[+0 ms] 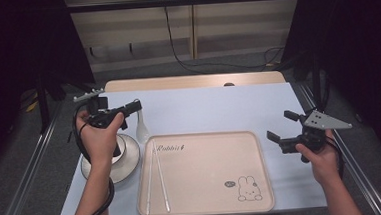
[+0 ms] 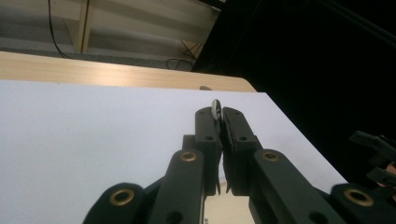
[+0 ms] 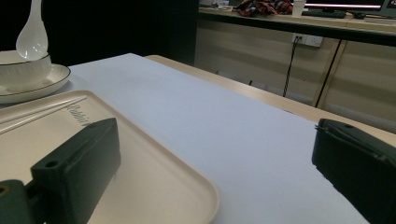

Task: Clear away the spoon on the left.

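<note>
Above the bowl [image 1: 122, 150], glossy white spoon [image 1: 142, 130]

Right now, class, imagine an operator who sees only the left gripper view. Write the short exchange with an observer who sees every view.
Operator: What is that pale sliver pinched between my jaws?
Observer: It is the handle of a white spoon. The left gripper is shut on it, and the scoop hangs down beside the plate.
Operator: And the dark shape at my right edge?
Observer: That is the right gripper, held past the right rim of the tray, with its jaws open and nothing between them.
</note>
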Demonstrator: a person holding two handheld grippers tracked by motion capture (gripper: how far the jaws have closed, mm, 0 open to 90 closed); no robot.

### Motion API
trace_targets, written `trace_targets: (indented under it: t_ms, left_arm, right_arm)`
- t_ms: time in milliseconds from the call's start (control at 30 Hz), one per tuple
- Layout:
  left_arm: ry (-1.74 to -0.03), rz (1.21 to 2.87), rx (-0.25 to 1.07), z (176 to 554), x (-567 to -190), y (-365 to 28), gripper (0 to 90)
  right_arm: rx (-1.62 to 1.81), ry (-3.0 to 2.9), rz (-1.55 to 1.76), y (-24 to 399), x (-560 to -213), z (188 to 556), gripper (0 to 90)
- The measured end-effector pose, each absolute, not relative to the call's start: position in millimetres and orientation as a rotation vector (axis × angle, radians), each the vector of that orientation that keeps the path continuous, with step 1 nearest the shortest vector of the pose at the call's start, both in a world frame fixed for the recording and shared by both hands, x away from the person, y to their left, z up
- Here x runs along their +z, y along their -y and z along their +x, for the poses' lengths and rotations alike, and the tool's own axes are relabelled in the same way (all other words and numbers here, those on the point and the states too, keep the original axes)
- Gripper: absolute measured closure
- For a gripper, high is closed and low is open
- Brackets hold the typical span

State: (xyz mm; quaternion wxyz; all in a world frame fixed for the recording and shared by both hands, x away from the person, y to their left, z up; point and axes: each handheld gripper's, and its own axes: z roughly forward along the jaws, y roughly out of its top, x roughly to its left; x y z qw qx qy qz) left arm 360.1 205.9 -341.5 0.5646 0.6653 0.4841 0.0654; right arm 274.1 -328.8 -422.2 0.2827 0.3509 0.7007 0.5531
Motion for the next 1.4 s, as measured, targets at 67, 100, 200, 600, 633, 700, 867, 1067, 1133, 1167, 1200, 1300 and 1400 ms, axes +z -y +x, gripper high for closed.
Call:
trace_targets:
  t_ms: [67, 100, 200, 600, 633, 700, 867, 1067, 1133, 1167, 1200, 1300, 1400]
  left_arm:
    - [-1.139, 1.57, 0.154, 359, -345, -203, 86.0]
    - [-1.139, 1.565, 0.138, 358, -347, -202, 86.0]
    - [-1.134, 1.573, 0.122, 357, -351, -198, 86.0]
    - [-1.111, 1.61, 0.075, 350, -364, -182, 86.0]
    - [-1.113, 1.611, 0.072, 349, -366, -180, 86.0]
    - [-1.11, 1.621, 0.06, 349, -369, -178, 86.0]
    - [-1.117, 1.623, 0.028, 346, -375, -173, 86.0]
    - [-1.109, 1.623, -0.003, 342, -381, -167, 86.0]
    - [-1.111, 1.625, -0.001, 341, -383, -165, 86.0]
    - [-1.119, 1.619, -0.007, 341, -384, -163, 86.0]
    - [-1.115, 1.621, -0.014, 340, -386, -163, 86.0]
    - [-1.111, 1.638, -0.023, 339, -390, -159, 86.0]
    - [-1.109, 1.645, -0.043, 337, -395, -155, 86.0]
  right_arm:
    - [1.48, -1.876, 0.939, 329, -422, 274, 0.7]
    - [1.478, -1.877, 0.939, 329, -422, 274, 0.7]
    - [1.483, -1.875, 0.934, 328, -422, 274, 0.7]
    - [1.483, -1.87, 0.938, 329, -422, 273, 0.6]
    - [1.484, -1.871, 0.937, 329, -422, 273, 0.6]
    - [1.487, -1.876, 0.939, 328, -422, 273, 0.7]
    - [1.489, -1.875, 0.933, 327, -421, 273, 0.7]
    - [1.487, -1.878, 0.936, 327, -421, 272, 0.8]
    - [1.486, -1.877, 0.938, 326, -421, 272, 0.8]
    - [1.487, -1.879, 0.935, 327, -421, 272, 0.8]
    - [1.483, -1.877, 0.937, 327, -421, 272, 0.8]
    - [1.485, -1.877, 0.939, 327, -422, 273, 0.8]
    - [1.488, -1.881, 0.935, 327, -422, 273, 0.8]
